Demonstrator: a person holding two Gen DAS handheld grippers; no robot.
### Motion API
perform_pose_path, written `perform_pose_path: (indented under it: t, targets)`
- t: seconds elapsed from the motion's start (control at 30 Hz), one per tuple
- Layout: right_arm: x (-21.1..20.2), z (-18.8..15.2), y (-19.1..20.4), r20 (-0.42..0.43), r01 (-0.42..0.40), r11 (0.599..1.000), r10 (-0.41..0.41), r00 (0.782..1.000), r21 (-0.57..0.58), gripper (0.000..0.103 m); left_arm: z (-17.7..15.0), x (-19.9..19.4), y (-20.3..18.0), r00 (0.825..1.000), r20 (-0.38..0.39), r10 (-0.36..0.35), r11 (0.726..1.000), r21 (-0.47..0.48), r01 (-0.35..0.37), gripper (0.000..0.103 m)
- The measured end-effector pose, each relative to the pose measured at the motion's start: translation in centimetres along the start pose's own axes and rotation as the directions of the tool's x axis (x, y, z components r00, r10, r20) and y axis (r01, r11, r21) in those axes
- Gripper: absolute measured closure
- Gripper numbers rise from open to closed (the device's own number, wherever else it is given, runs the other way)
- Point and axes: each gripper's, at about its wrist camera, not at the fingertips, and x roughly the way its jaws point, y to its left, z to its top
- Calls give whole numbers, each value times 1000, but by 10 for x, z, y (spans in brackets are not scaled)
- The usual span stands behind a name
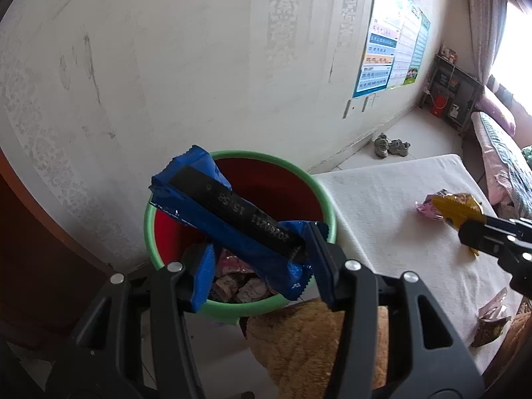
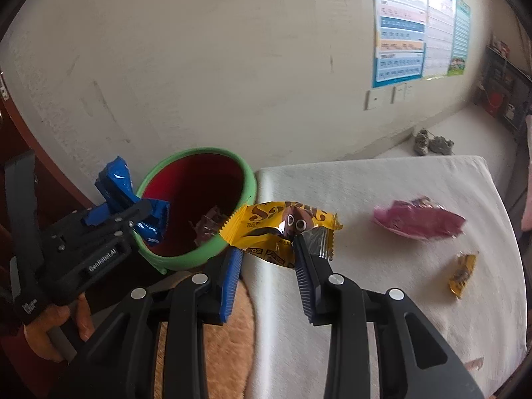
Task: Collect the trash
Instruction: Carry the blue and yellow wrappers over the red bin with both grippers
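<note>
A red bin with a green rim (image 1: 289, 166) (image 2: 247, 196) stands against the wall beside a table covered in white cloth (image 1: 382, 199) (image 2: 365, 183). My left gripper (image 1: 259, 262) (image 2: 146, 212) is shut on a blue wrapper (image 1: 216, 206) (image 2: 116, 183) with a black printed strip, held tilted over the bin's mouth. My right gripper (image 2: 267, 256) (image 1: 465, 232) is shut on a yellow snack wrapper (image 2: 276, 226) (image 1: 455, 206), held above the table edge just right of the bin. Several wrappers (image 1: 239, 282) (image 2: 209, 222) lie in the bin's bottom.
On the cloth lie a pink wrapper (image 2: 419, 222) (image 1: 424, 206), a small yellow wrapper (image 2: 462, 271) and a brown packet (image 1: 492, 319). A tan furry seat (image 1: 316, 339) (image 2: 216, 332) sits below the grippers. Shoes (image 1: 390, 146) lie on the floor, with a bed (image 1: 498, 153) at right.
</note>
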Motion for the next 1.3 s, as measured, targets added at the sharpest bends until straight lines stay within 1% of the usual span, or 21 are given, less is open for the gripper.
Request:
perform_pose_path:
  t: [0.2,0.63,1.0,1.3]
  targets:
    - [13,10,10,-15,-26,1000,26,1000,-8,72,0,9,10,1000,-17,8,1000,-18,-8,54]
    - [34,15,21,-53,-43,999,42,998,-9,72,1,20,20,999,-30,16,999,-39,-17,54]
    - [45,31,31,-42,-32,999,31,999,-27,72,4,37,34,999,-49,23,998,-57,-26,54]
    - [58,40,43,-43,-50,998,48,998,-34,71,4,44,42,998,-57,20,998,-56,-23,54]
